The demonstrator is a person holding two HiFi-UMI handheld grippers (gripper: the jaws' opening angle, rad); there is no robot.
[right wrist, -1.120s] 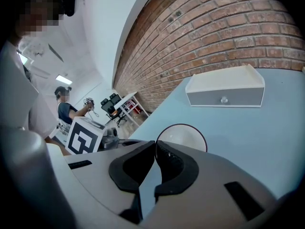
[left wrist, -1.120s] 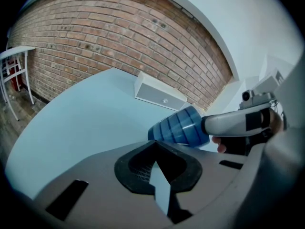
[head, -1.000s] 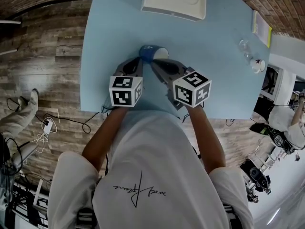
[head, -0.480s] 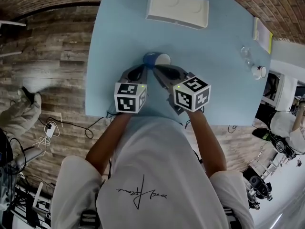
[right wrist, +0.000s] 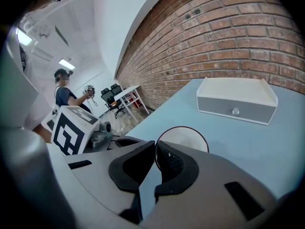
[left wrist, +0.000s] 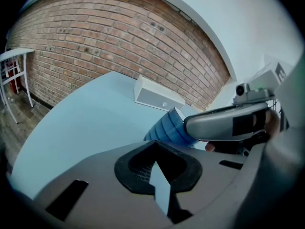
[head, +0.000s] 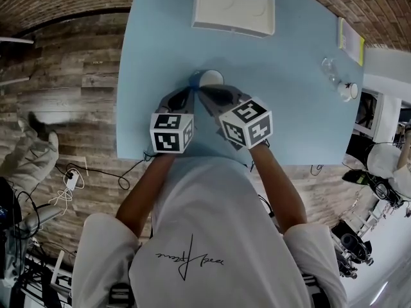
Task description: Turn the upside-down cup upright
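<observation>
The blue ribbed cup (head: 207, 79) with a white inside hangs tilted just above the light blue table (head: 289, 120), its mouth turned up and away from me. My right gripper (head: 204, 90) is shut on the cup's rim; in the right gripper view the round opening (right wrist: 183, 137) shows just past the jaws (right wrist: 155, 151). My left gripper (head: 186, 94) sits close on the cup's left, shut with nothing in it. In the left gripper view (left wrist: 155, 159), the cup's blue wall (left wrist: 167, 130) lies beyond the jaws, under the right gripper's finger (left wrist: 228, 123).
A white drawer box (head: 234, 8) stands at the table's far side. A clear glass item (head: 331, 66) and a small white object (head: 347, 90) are at the right edge, beside a yellow-edged booklet (head: 351, 37). Another person (right wrist: 64, 92) stands far off.
The right gripper has rolled over to the left with the cup, so the cup's mouth has swung from sideways to facing more upward. The left gripper has stayed beside it.
</observation>
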